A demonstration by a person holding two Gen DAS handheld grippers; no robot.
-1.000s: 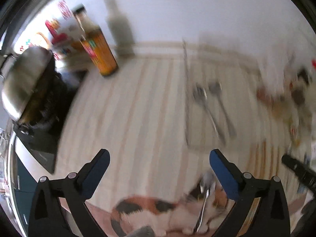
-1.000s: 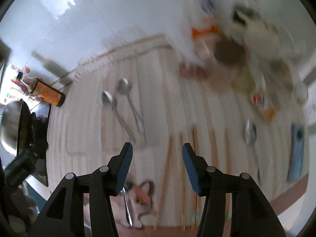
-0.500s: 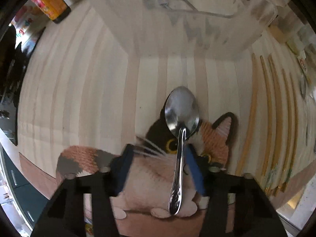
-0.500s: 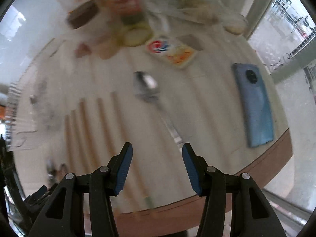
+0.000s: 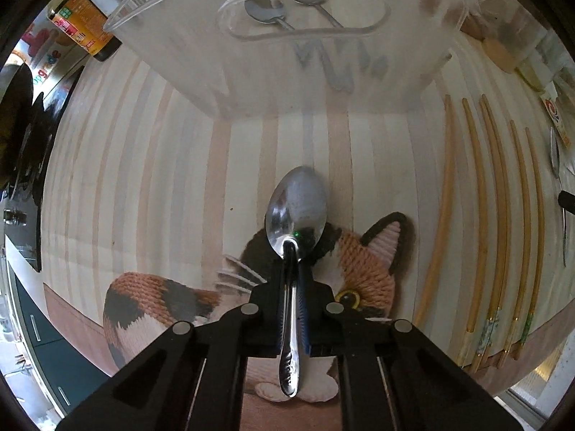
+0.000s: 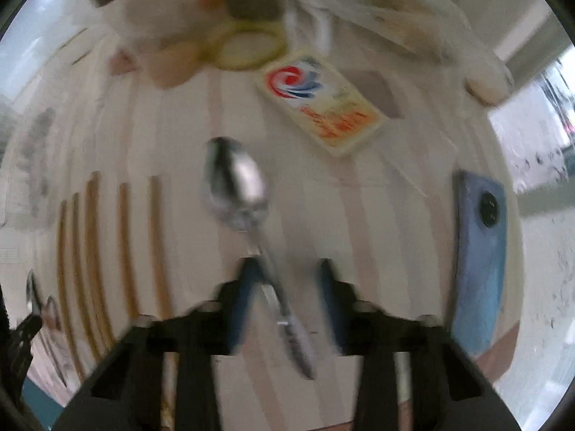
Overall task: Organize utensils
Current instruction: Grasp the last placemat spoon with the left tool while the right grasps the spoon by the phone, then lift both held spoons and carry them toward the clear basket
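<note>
The left gripper (image 5: pixel 293 269) pinches a polished steel spoon (image 5: pixel 296 215) lying on a knitted cat mat (image 5: pixel 370 251). Beyond sits a clear plastic tray (image 5: pixel 287 72), two spoons inside. The right gripper (image 6: pixel 284 280) is closing around a blurred second spoon (image 6: pixel 237 179), contact unclear.

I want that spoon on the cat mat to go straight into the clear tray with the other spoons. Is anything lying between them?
Nothing visible: only bare striped tabletop separates the spoon, gripped by the left gripper, from the clear tray.
</note>
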